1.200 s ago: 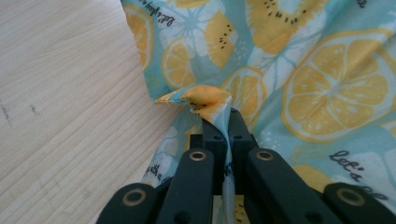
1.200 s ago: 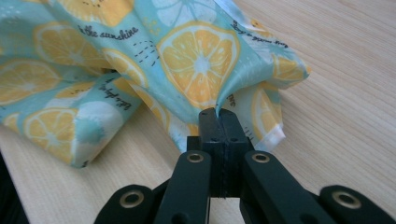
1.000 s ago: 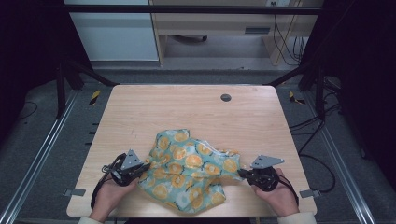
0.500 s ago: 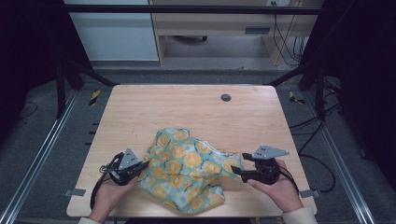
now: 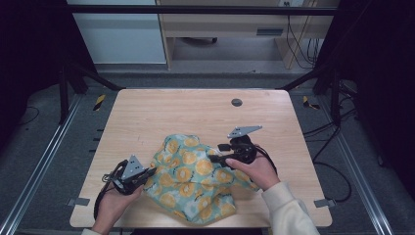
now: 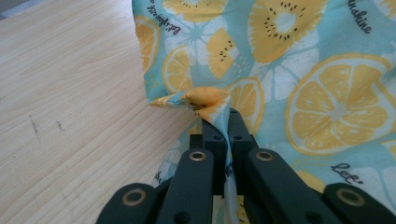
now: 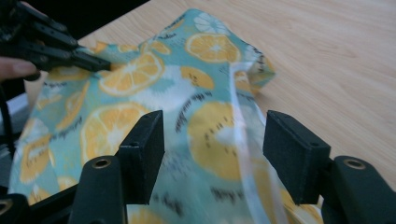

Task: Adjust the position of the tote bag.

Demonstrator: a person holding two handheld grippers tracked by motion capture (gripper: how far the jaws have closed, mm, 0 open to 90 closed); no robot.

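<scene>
Teal lemon-print cloth [image 5: 195, 178] bunched at the table's [image 5: 161, 110] near edge.
My left gripper [image 6: 219, 123] pinches its left hem; my right gripper [image 7: 212, 151], jaws spread and just closing some, hovers over its right half.

place: lab — framed test table [image 5: 147, 112] | cables [image 5: 298, 44] | desk [image 5: 220, 19] behind

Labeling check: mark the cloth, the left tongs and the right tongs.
cloth [image 5: 195, 181]: high view, middle of the lemon-print fabric.
left tongs [image 6: 223, 122]: left gripper view, jaw tips shut on a pinched cloth edge.
right tongs [image 7: 212, 140]: right gripper view, midway between the open jaw tips, over the cloth.
</scene>
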